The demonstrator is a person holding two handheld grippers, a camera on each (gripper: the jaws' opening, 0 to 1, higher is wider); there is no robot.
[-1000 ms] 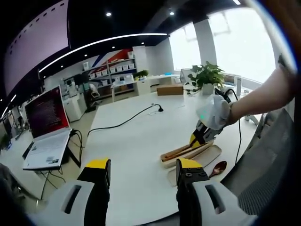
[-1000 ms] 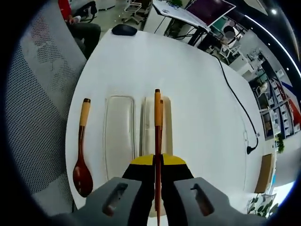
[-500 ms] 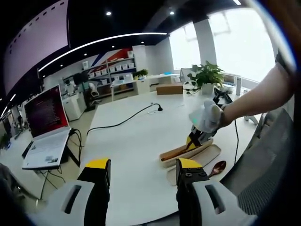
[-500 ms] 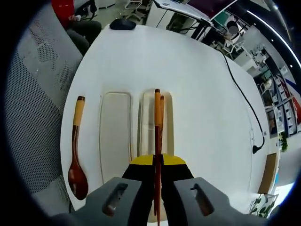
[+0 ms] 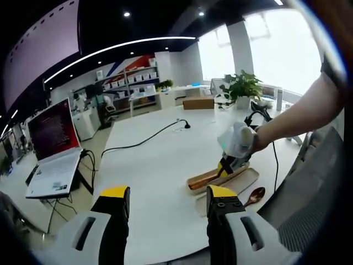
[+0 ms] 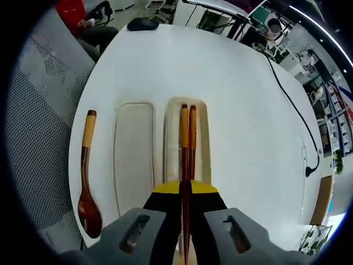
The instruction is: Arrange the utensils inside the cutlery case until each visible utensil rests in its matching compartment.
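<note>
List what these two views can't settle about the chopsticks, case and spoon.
- Chopsticks: lower ends hidden between the right hand-held gripper jaws in the right gripper view; whether they touch the case floor is unclear.
- Case near end: covered by that hand-held gripper.
- Spoon: handle out of sight in the left gripper view, cut off near the chair.
- Empty tray: lid or second compartment, cannot tell.

- We count two slender dark-red wooden chopsticks with tan tops (image 6: pixel 186 138).
- We count one dark-red wooden spoon with a tan handle (image 6: pixel 86 171).
- We count two long cream-coloured tray halves of the cutlery case: the left half (image 6: pixel 133 160) and the right half (image 6: pixel 203 143).
- We count one open white laptop with a red-lit screen (image 5: pixel 51 152).
- We count one potted green plant (image 5: pixel 241 88).
- We count one black computer mouse (image 6: pixel 142 24).
</note>
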